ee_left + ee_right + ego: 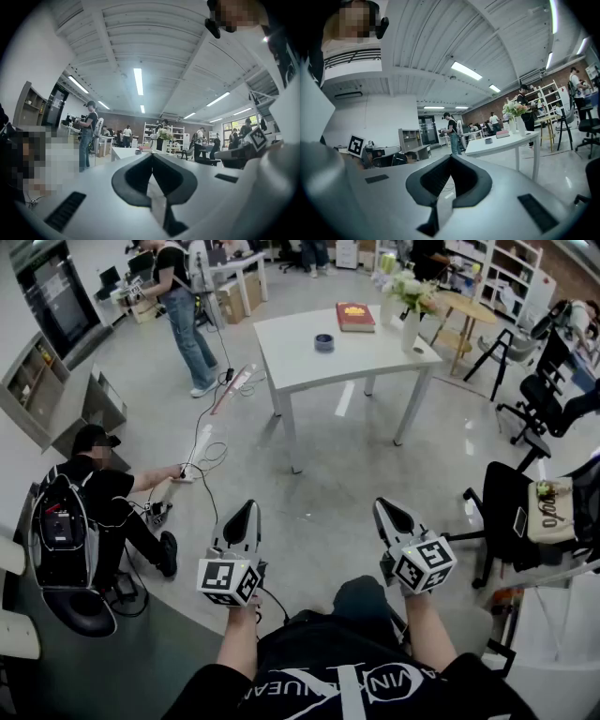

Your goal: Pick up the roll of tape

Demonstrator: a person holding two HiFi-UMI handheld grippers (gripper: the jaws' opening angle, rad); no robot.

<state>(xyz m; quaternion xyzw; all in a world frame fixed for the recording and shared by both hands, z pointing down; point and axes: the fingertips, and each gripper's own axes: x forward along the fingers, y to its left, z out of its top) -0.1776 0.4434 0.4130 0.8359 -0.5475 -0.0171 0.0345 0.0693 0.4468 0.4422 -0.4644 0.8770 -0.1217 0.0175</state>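
Note:
The roll of tape point(324, 342) is a small dark ring lying flat on the white table point(291, 362) far ahead of me. It shows tiny in the left gripper view point(138, 151) and on the tabletop in the right gripper view point(488, 140). My left gripper point(247, 510) and right gripper point(385, 508) are held side by side close to my body, pointing level toward the table, well short of it. In both gripper views the jaws meet at the tips, left gripper point(152, 155) and right gripper point(451, 157), with nothing between them.
A red book point(355, 316) and a vase of flowers point(411, 307) share the table. One person sits on the floor at left point(98, 488), with cables beside; another person stands behind point(183, 306). Office chairs point(520, 512) crowd the right side.

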